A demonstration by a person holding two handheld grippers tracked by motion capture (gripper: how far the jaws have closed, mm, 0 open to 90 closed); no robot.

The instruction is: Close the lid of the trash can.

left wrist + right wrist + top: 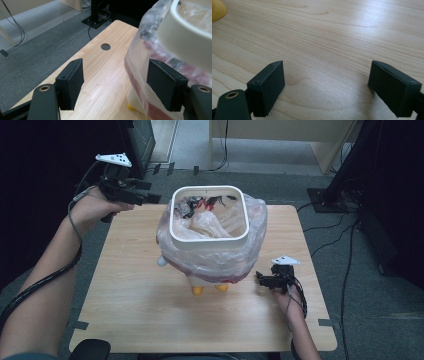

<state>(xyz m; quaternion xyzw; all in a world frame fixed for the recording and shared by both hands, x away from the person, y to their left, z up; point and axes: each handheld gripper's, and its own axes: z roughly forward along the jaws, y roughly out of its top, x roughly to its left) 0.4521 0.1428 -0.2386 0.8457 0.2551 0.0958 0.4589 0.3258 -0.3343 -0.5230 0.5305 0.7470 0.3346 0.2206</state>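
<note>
A light wooden table (150, 310) stands on grey carpet (360, 320). Black cables (345, 285) trail across the floor past its right edge. Pale wooden furniture (280, 135) stands beyond the far edge.

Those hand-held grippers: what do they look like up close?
Each gripper is black, with two flat rectangular jaws bearing small screw holes. The left gripper and right gripper each carry a pale three-cornered plate with dark dots on top. A braided black cable trails along the left forearm.

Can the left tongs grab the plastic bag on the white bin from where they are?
Probably yes. The left tongs are open, and the plastic bag bulges right beside one jaw, with bare table and nothing else between them. A short sideways move should put the loose plastic between the jaws.
</note>
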